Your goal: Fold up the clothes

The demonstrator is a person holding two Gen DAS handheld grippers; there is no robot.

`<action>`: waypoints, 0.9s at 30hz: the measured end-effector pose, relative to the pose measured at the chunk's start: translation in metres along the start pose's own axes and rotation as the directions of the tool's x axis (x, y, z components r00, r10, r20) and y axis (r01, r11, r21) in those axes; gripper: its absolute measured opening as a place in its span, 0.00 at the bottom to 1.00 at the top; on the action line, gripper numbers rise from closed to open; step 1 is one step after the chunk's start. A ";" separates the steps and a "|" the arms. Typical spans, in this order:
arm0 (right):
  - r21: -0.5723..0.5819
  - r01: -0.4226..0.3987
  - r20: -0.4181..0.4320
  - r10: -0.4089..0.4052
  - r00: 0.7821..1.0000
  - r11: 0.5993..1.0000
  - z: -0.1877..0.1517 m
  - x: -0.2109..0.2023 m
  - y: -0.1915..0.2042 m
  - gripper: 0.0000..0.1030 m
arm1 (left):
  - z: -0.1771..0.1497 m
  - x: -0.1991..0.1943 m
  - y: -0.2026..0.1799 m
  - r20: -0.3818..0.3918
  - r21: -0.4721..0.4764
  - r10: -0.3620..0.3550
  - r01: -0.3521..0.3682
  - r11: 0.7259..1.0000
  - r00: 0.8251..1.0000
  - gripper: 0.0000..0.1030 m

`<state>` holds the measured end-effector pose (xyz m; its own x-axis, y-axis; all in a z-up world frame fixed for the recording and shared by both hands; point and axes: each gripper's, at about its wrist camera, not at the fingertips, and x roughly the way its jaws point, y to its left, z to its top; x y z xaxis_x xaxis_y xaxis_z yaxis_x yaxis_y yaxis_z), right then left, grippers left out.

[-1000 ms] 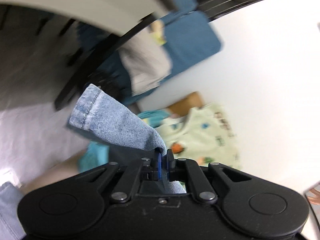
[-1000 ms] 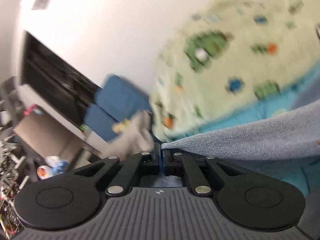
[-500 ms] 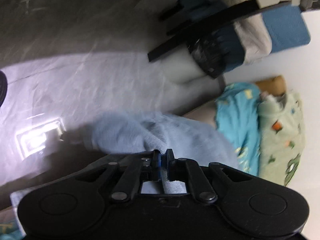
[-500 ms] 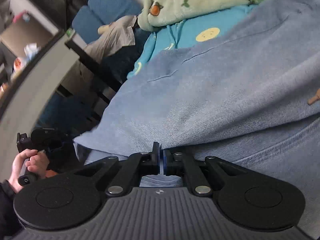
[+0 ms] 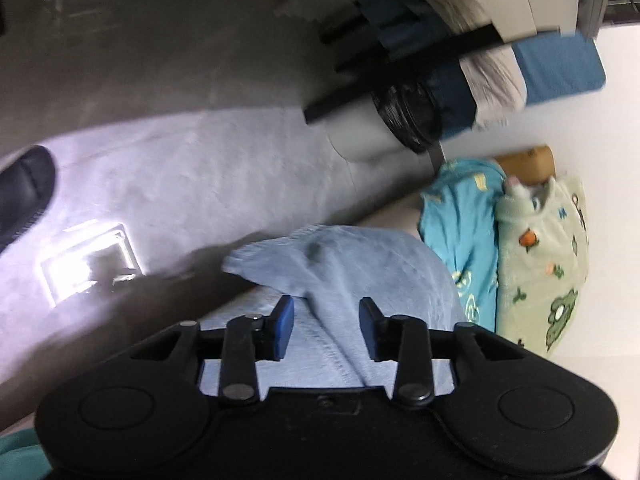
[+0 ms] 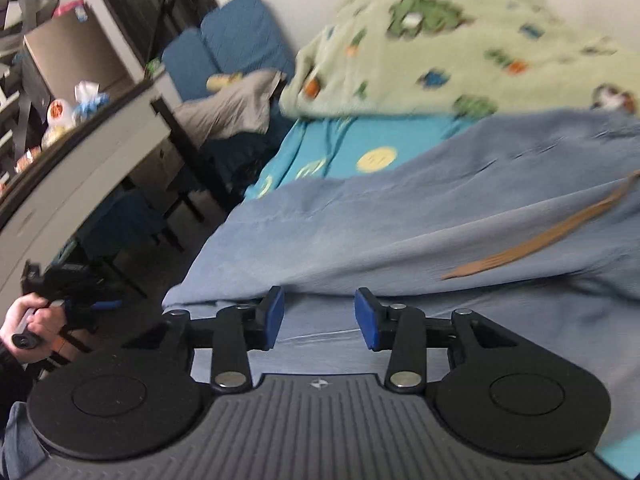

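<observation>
The left gripper (image 5: 326,326) has its blue-padded jaws spread wide with nothing clamped, and the pale blue denim garment (image 5: 360,268) lies just ahead of and below them, a raised fold running between the fingers. The right gripper (image 6: 319,317) is likewise wide apart and empty-handed, poised at the near folded edge of the same denim (image 6: 400,232), on which a tan strap (image 6: 532,240) lies ahead to the right. Beyond the denim sit a turquoise printed sheet (image 6: 360,148) and a pale green dinosaur-print blanket (image 6: 460,48); far left, a hand (image 6: 28,320) grips the other tool's handle.
</observation>
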<state>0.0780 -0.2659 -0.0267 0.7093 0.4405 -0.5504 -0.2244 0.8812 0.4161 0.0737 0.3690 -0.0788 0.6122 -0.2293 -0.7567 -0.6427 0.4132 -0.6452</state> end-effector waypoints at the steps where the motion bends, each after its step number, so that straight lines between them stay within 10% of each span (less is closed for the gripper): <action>1: 0.012 0.009 0.028 -0.010 1.000 1.000 0.001 -0.014 -0.009 0.41 | 0.000 -0.010 0.003 0.000 0.007 0.013 -0.013 1.000 1.000 0.39; 10: 0.356 0.131 0.235 -0.224 0.946 0.925 0.011 -0.105 -0.106 0.42 | -0.025 -0.029 0.075 -0.077 -0.068 -0.018 0.012 0.998 0.997 0.57; 15: 0.597 0.255 0.167 -0.429 0.888 0.760 -0.002 -0.114 -0.167 0.45 | -0.042 0.005 0.111 -0.153 -0.182 -0.047 0.019 0.983 0.987 0.57; 27: 0.839 0.241 0.024 -0.475 0.880 0.488 -0.029 -0.086 -0.240 0.66 | -0.042 0.061 0.105 -0.183 -0.170 -0.094 0.062 0.983 0.979 0.67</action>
<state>0.0511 -0.5107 -0.1006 0.7466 -0.0354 -0.6644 0.6218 0.3923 0.6778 0.0246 0.3612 -0.1970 0.5749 -0.4247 -0.6994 -0.6724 0.2419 -0.6996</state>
